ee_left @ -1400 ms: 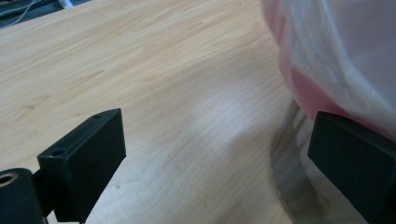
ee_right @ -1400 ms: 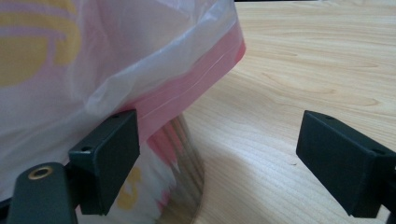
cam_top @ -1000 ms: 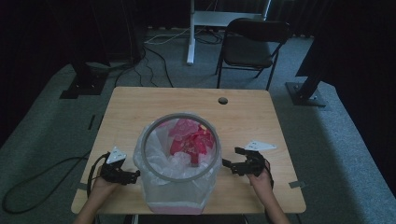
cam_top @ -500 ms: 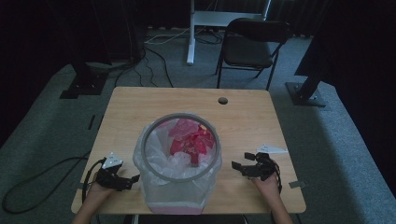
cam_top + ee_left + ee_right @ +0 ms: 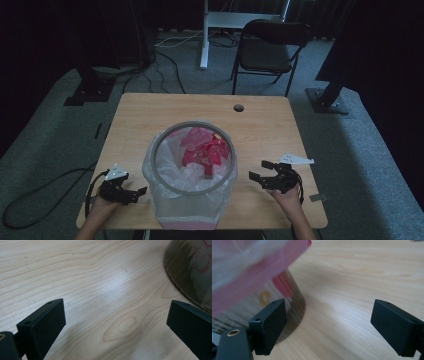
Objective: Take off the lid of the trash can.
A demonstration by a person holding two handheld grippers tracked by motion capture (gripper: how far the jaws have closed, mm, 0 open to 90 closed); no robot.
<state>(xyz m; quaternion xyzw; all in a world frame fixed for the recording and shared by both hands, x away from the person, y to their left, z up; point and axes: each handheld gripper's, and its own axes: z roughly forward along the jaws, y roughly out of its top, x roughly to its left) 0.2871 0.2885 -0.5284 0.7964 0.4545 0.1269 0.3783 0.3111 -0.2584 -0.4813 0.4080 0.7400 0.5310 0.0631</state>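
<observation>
A: Where does the waste bin (image 5: 192, 175) stand?

B: Near the front edge of the wooden table (image 5: 135, 120), midway between the two hands. A white plastic liner (image 5: 165, 197) is folded over its grey rim, and red and pink crumpled wrappers (image 5: 205, 150) lie inside.

A: And the left gripper (image 5: 134, 192)?

B: Just beside the bin's left wall, low over the tabletop, jaws spread wide with nothing between them. In the left gripper view there is bare wood (image 5: 100, 290) between the jaws and the bin's base (image 5: 192, 272) at the upper right.

A: The right gripper (image 5: 260, 171)?

B: Released too, jaws wide apart, near the bin's right side but apart from it. In the right gripper view the bin's shiny wall (image 5: 287, 295) and the liner's pink hem (image 5: 257, 270) sit beside one jaw.
</observation>
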